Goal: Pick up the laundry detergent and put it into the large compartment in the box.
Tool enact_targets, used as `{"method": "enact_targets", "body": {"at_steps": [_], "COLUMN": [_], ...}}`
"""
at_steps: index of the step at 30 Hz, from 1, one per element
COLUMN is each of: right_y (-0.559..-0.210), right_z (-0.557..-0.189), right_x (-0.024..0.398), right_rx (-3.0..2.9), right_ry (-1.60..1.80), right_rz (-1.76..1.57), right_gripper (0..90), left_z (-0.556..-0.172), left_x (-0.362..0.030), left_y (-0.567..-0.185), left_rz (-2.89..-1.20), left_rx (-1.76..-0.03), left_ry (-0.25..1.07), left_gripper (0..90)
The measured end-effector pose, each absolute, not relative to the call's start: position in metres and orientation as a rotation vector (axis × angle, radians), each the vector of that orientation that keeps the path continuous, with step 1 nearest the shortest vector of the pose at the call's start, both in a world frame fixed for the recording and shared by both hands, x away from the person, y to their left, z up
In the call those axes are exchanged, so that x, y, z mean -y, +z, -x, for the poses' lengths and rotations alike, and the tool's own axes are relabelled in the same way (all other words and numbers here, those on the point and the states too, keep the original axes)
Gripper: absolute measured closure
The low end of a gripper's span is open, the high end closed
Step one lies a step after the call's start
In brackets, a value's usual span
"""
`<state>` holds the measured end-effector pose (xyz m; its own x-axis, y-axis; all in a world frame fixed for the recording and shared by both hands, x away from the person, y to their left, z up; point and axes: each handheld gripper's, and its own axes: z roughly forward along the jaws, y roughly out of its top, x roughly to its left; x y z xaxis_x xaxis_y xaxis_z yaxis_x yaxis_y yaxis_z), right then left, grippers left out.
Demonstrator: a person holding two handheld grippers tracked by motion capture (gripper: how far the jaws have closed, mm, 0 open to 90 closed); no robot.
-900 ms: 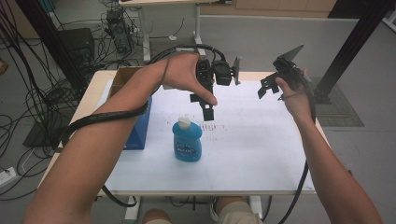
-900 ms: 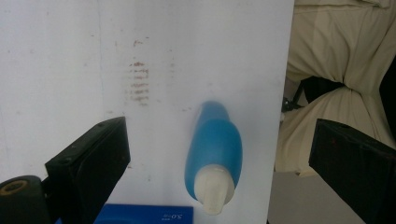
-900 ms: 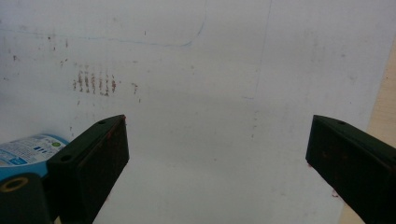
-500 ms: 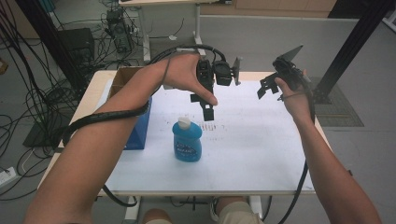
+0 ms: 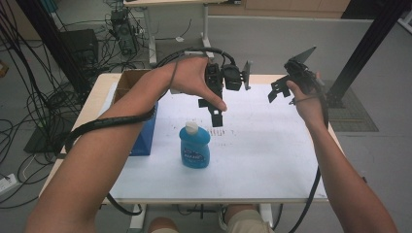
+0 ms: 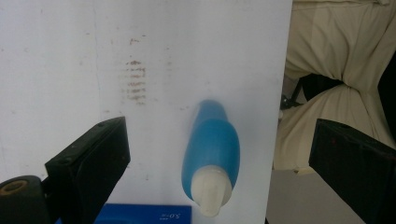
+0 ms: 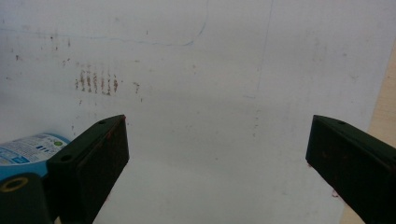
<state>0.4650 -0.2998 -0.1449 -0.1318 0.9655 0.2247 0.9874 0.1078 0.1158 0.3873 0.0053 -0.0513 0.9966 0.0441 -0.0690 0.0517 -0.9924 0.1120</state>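
Note:
A blue bottle (image 5: 195, 146) with a white cap stands upright on the white table sheet (image 5: 262, 145), near the middle. My left gripper (image 5: 216, 116) hangs just above and behind it, pointing down, jaws wide open with nothing between them. Looking down from the left gripper view, the bottle (image 6: 211, 154) shows top first between the open jaws of my left gripper (image 6: 219, 158). My right gripper (image 5: 279, 92) is held up over the far right of the table, open and empty. In the right gripper view, my right gripper (image 7: 217, 154) frames bare sheet, with the bottle's label (image 7: 28, 148) at the left edge.
A blue box (image 5: 145, 131) lies on the sheet left of the bottle, with an open cardboard box (image 5: 127, 82) behind it. Brown smudges (image 5: 226, 136) mark the sheet. Cables and equipment crowd the floor to the left. A black post (image 5: 369, 43) rises at the far right.

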Motion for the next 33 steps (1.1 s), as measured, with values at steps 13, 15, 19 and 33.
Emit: {"method": "enact_targets", "body": {"at_steps": [13, 15, 19, 33], "right_y": [-0.146, -0.145, -0.145, -0.144], "right_z": [-0.464, -0.464, -0.463, -0.461], "right_x": [0.301, 0.301, 0.302, 0.302], "right_rx": [2.266, 2.266, 2.264, 2.266], "right_ry": [-0.359, -0.361, -0.361, -0.356], "right_rz": [2.01, 2.01, 2.014, 2.018], "right_gripper": [6.0, 6.0, 6.0, 6.0], "left_z": [-0.388, -0.388, -0.388, -0.385], "left_x": [-0.006, -0.007, -0.01, -0.033], "left_y": [-0.052, -0.052, -0.053, -0.05], "left_rz": [-3.034, -3.036, -3.04, -3.048], "left_rx": [-0.071, -0.077, -0.084, -0.134], "left_ry": [-0.1, -0.101, -0.101, -0.085], "left_gripper": [5.7, 5.7, 5.7, 5.9]}}
